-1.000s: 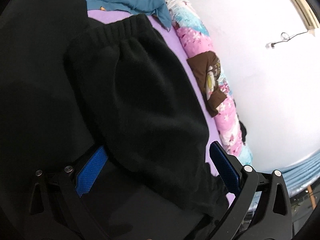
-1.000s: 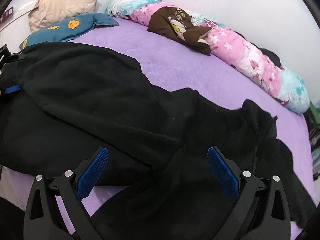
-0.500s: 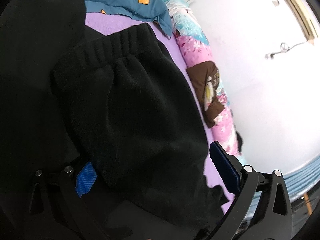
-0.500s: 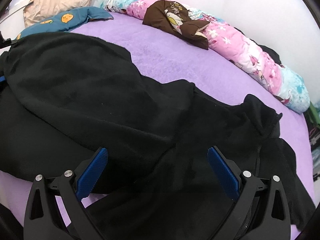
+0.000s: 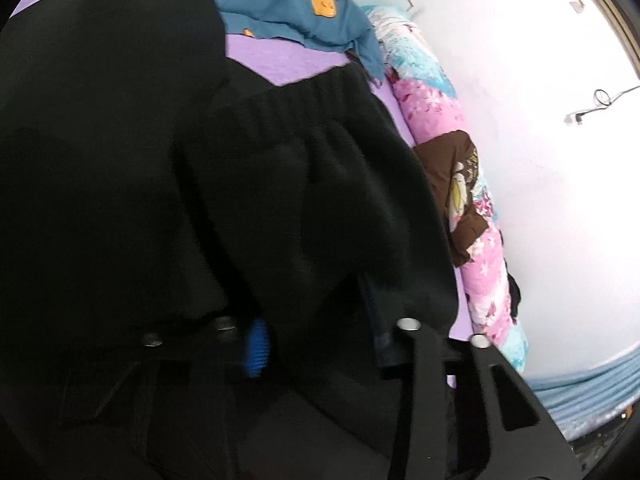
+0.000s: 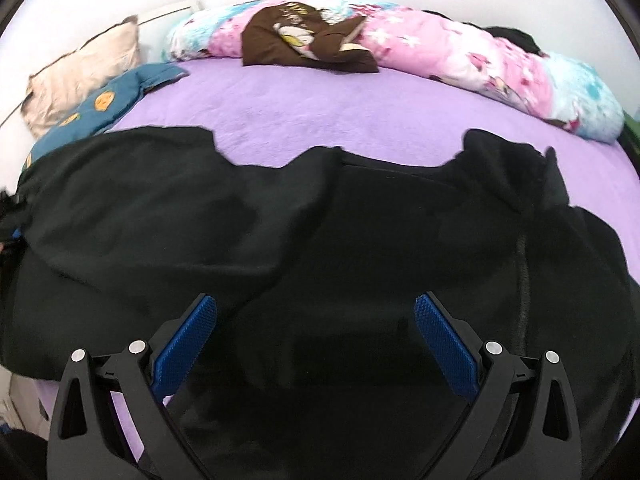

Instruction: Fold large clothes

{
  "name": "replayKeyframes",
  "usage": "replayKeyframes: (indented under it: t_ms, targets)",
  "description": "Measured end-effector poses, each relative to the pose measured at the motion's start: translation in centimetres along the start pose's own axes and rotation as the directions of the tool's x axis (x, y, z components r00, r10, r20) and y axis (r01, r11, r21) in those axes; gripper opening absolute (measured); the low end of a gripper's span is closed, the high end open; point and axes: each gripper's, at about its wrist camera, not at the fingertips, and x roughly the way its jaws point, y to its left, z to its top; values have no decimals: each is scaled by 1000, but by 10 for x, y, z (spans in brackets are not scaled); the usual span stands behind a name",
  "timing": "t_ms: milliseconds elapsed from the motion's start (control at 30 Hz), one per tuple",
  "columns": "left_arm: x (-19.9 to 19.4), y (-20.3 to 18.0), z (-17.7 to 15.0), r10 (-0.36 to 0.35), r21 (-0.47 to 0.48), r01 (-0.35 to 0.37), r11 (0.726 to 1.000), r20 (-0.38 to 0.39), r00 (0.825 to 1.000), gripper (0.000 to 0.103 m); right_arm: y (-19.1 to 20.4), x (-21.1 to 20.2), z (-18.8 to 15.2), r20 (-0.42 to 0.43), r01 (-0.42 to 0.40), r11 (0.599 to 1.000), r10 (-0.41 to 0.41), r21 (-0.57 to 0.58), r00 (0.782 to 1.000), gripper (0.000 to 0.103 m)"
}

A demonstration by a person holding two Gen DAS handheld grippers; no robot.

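Where the purple bed [image 6: 328,112] meets the white wall [image 5: 540,160], I see a floral bolster [image 6: 460,56] and a brown shirt [image 6: 304,40]; the black garment [image 6: 320,240] sprawls across the near side; my left tool [image 5: 316,332] is clamped on its fleece, half buried; my right tool [image 6: 316,344] gapes apart above it.

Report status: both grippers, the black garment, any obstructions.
Left gripper shut on black garment sleeve. Right gripper open above garment. Garment spread on purple bed. Nothing in the way.
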Motion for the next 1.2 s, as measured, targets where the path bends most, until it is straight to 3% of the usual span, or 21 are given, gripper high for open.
replayKeyframes:
  t_ms: [167,500,667,800,933,1200]
  targets:
    - [-5,0,-1,-3,-4,3,1000,9,1000,17,-8,-1,6,9,15,1000,-15,-15,1000,98]
    - [-14,-7,-1,-6,-14,6,1000,19,1000,13,-1,8,15,15,4,998,-3,-70,1000,98]
    - [-25,-16,-2,-9,-1,9,1000,42,999,12,-5,25,21,-22,44,998,-45,-38,999,98]
    - [-40,-32,-3,-28,29,26,999,67,997,12,-4,44,28,-44,72,995,-75,-69,996,98]
    - [-58,-54,-3,-67,62,62,996,82,994,12,2,64,29,-86,58,994,-66,-98,994,98]
    - [-85,-96,-8,-101,125,91,988,79,992,12,13,76,26,-95,26,992,-38,-125,995,98]
